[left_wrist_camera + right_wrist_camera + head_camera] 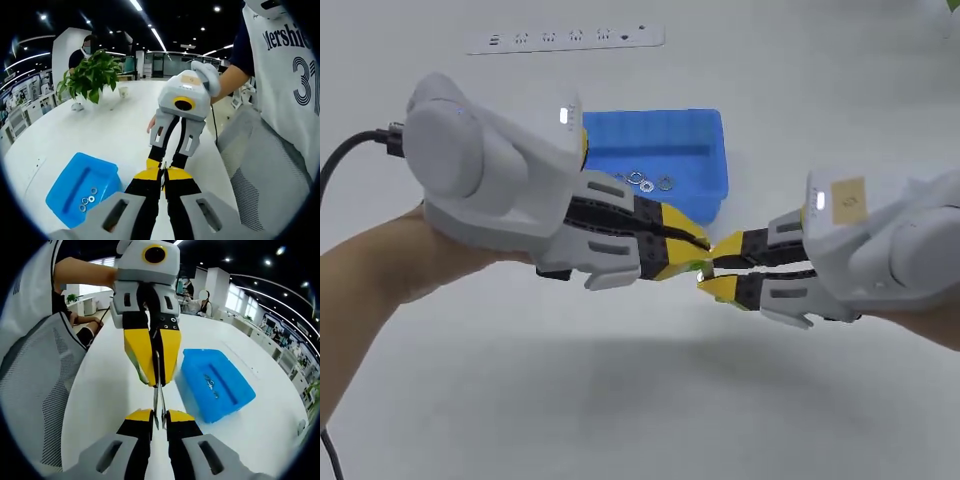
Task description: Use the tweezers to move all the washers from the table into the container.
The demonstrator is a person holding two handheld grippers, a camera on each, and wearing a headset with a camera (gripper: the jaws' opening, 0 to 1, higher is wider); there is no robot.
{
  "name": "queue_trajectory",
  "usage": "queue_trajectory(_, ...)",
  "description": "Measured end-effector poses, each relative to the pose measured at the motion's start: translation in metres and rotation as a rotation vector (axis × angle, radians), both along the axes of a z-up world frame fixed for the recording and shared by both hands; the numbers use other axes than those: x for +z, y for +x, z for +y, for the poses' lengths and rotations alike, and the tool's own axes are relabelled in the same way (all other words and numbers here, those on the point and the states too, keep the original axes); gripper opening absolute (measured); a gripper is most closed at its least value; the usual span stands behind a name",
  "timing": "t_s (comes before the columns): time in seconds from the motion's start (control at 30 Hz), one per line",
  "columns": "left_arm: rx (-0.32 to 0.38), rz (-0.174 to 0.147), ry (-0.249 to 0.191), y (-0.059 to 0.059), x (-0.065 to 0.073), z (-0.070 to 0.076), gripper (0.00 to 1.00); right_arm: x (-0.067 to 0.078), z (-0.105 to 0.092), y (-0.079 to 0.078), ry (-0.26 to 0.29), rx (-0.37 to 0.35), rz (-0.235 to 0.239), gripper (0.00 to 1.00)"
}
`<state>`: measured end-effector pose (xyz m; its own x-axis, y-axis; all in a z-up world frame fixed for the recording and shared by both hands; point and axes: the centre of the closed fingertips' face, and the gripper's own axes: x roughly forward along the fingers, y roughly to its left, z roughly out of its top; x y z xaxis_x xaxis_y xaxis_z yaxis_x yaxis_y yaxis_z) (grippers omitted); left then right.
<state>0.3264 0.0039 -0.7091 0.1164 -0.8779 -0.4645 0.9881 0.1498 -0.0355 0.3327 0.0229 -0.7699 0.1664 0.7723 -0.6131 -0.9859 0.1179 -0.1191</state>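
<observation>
Handover looks to be the step in hand. The left gripper [705,253] and the right gripper [713,265] meet tip to tip above the table [620,400], just in front of the blue container [650,120], with the tweezers [158,390] bridging them. In the right gripper view the left gripper's yellow jaws are drawn almost together on one end of the tweezers. The right gripper's own jaws stand at a narrow gap, pinching the other end. Several washers [640,181] lie in the container.

The next move probably calls for one gripper to let go while the other keeps a firm pinch. That pinch should sit far enough back that the working tips stay free and the jaws can squeeze the legs together.

The tweezers' long axis runs straight from one gripper to the other, in line with both sets of jaws and crosswise in the head view. The legs seem to part toward the right gripper, which suggests the joined end sits in the left, though the thin metal is hard to read.
</observation>
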Motion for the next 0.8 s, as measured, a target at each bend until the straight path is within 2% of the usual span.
queue_trajectory(0.3,0.002,-0.008,0.015,0.005,-0.004,0.0,0.06,-0.004,0.0,0.006,0.012,-0.007,0.005,0.11)
queue_trajectory(0.43,0.015,0.006,0.018,0.007,-0.006,0.0,0.06,-0.006,0.001,0.007,0.009,-0.005,0.004,0.11)
queue_trajectory(0.53,0.02,-0.005,0.025,0.01,-0.007,0.001,0.06,-0.007,0.002,0.009,0.016,-0.01,0.005,0.11)
queue_trajectory(0.8,0.028,0.003,0.029,0.013,-0.008,0.001,0.06,-0.007,0.002,0.011,0.029,-0.02,0.024,0.12)
